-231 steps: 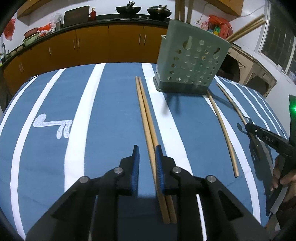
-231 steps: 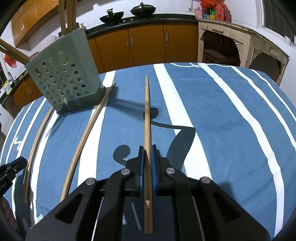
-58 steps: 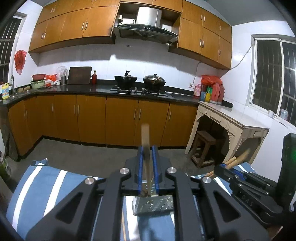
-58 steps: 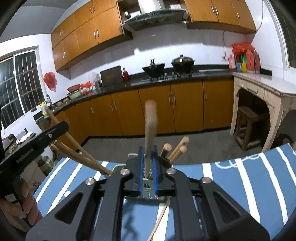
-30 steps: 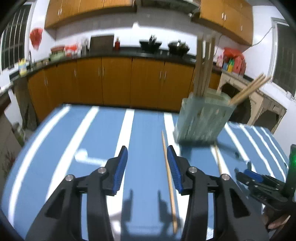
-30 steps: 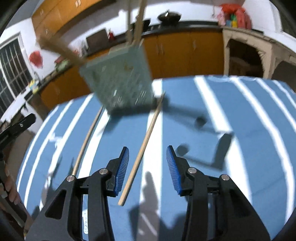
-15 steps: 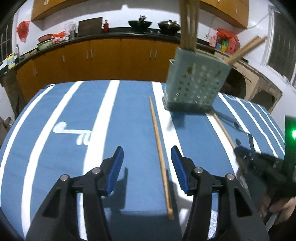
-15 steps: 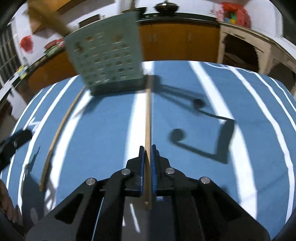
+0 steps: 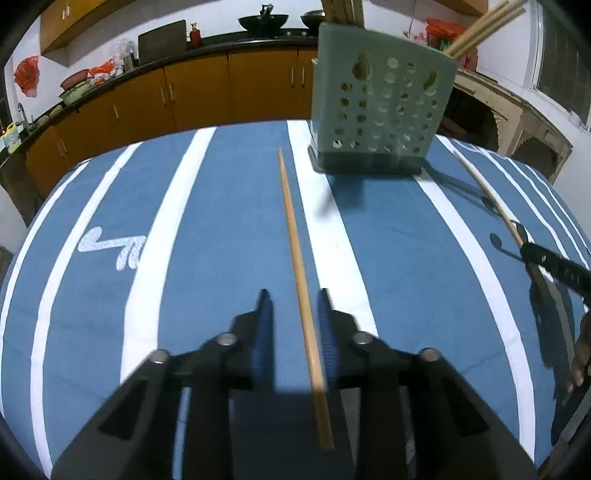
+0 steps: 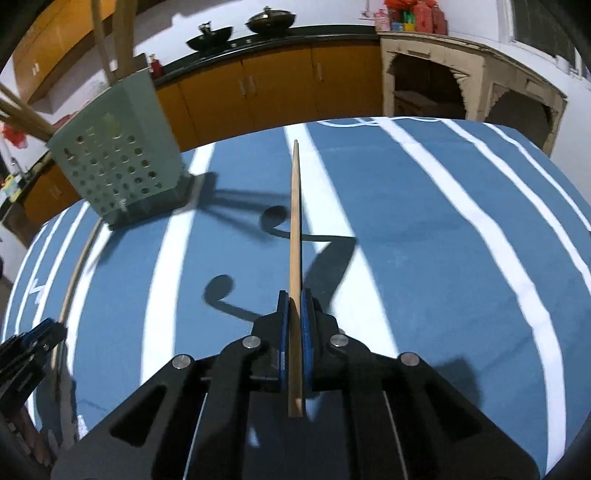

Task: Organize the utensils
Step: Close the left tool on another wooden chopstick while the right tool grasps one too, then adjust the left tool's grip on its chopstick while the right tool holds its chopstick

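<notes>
Gripping 1 chopstick [image 10: 295, 236], right claw [image 10: 294, 295] clears holder [image 10: 122, 166]; left claw [image 9: 293, 299], closing, straddles another [image 9: 295, 236]

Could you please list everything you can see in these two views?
Tablecloth: one, blue with white stripes.
Holder: one, pale green, perforated, on the tablecloth.
Stored chopsticks: several, tan, standing in the holder.
Loose chopstick: one, tan, between the fingers of the left gripper.
Held chopstick: one, tan, in the right gripper.
Woks: two, black, back counter.
Left gripper: one, black, jaws just been closing around the loose chopstick, gap visible.
Right gripper: one, black, shut on held chopstick.
</notes>
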Demonstrator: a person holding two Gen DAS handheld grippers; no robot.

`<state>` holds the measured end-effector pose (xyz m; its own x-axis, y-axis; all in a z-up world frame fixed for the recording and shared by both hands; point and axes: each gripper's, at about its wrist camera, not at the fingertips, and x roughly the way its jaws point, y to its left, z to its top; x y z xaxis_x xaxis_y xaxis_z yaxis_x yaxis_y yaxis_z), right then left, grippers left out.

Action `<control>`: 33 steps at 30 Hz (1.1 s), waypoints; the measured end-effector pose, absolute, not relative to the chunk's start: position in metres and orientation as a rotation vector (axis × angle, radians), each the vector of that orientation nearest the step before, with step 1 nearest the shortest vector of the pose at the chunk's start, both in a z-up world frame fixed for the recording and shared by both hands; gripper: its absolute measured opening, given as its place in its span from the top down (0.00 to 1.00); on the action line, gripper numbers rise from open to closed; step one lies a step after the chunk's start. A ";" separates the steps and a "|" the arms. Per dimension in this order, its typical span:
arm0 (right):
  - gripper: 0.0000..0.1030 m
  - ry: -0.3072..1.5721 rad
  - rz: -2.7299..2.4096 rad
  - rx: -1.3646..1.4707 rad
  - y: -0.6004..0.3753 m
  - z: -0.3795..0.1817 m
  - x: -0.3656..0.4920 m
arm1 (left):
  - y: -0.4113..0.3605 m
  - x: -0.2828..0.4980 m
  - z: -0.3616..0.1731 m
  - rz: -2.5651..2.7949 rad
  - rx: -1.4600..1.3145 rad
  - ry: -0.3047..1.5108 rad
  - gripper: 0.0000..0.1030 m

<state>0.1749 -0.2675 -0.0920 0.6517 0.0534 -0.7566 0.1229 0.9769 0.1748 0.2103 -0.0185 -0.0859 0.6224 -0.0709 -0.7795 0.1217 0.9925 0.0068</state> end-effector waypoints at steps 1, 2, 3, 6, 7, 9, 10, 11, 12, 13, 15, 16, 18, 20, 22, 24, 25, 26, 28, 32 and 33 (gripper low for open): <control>0.93 0.864 -0.018 0.214 -0.263 -0.092 0.177 | -0.017 0.212 -0.087 -0.104 0.064 0.898 0.91; 0.93 0.866 -0.007 0.210 -0.261 -0.091 0.179 | -0.014 0.215 -0.087 -0.090 0.066 0.895 0.92; 0.93 0.868 0.006 0.201 -0.257 -0.091 0.179 | -0.010 0.219 -0.087 -0.077 0.058 0.897 0.93; 0.93 0.872 0.021 0.173 -0.249 -0.089 0.183 | 0.004 0.227 -0.086 -0.033 0.037 0.901 0.93; 0.93 0.873 0.021 0.160 -0.247 -0.089 0.184 | 0.011 0.230 -0.086 -0.018 0.025 0.904 0.93; 0.93 0.875 0.019 0.144 -0.246 -0.089 0.186 | 0.021 0.233 -0.085 -0.003 0.017 0.908 0.93; 0.93 0.876 0.018 0.138 -0.245 -0.089 0.188 | 0.023 0.233 -0.085 -0.005 0.015 0.909 0.93; 0.93 0.877 0.016 0.136 -0.245 -0.089 0.189 | 0.024 0.233 -0.085 -0.011 0.015 0.909 0.93; 0.93 0.875 0.014 0.133 -0.245 -0.089 0.189 | 0.025 0.232 -0.085 -0.016 0.020 0.907 0.93; 0.93 0.874 0.013 0.128 -0.245 -0.089 0.189 | 0.025 0.231 -0.085 -0.019 0.025 0.903 0.92; 0.92 0.869 0.010 0.118 -0.243 -0.089 0.188 | 0.024 0.230 -0.086 -0.021 0.030 0.896 0.91; 0.92 0.869 0.008 0.116 -0.243 -0.089 0.188 | 0.024 0.231 -0.086 -0.023 0.028 0.897 0.90; 0.92 0.869 0.008 0.116 -0.243 -0.089 0.188 | 0.026 0.231 -0.086 -0.029 0.019 0.897 0.90; 0.92 0.869 0.009 0.118 -0.244 -0.089 0.188 | 0.025 0.230 -0.085 -0.032 0.013 0.897 0.90; 0.92 0.870 0.005 0.112 -0.243 -0.089 0.188 | 0.026 0.230 -0.085 -0.034 0.008 0.897 0.90; 0.92 0.870 0.000 0.101 -0.241 -0.089 0.187 | 0.026 0.230 -0.085 -0.034 0.008 0.898 0.90; 0.92 0.870 -0.002 0.098 -0.241 -0.089 0.187 | 0.026 0.230 -0.085 -0.034 0.008 0.898 0.90; 0.92 0.870 -0.002 0.097 -0.241 -0.089 0.187 | 0.026 0.230 -0.086 -0.035 0.008 0.898 0.89; 0.92 0.870 0.000 0.100 -0.241 -0.089 0.187 | 0.027 0.230 -0.086 -0.035 0.006 0.898 0.89; 0.92 0.870 0.001 0.102 -0.242 -0.089 0.187 | 0.027 0.230 -0.086 -0.037 0.000 0.898 0.89; 0.92 0.870 0.001 0.102 -0.242 -0.089 0.187 | 0.027 0.230 -0.086 -0.038 -0.002 0.898 0.89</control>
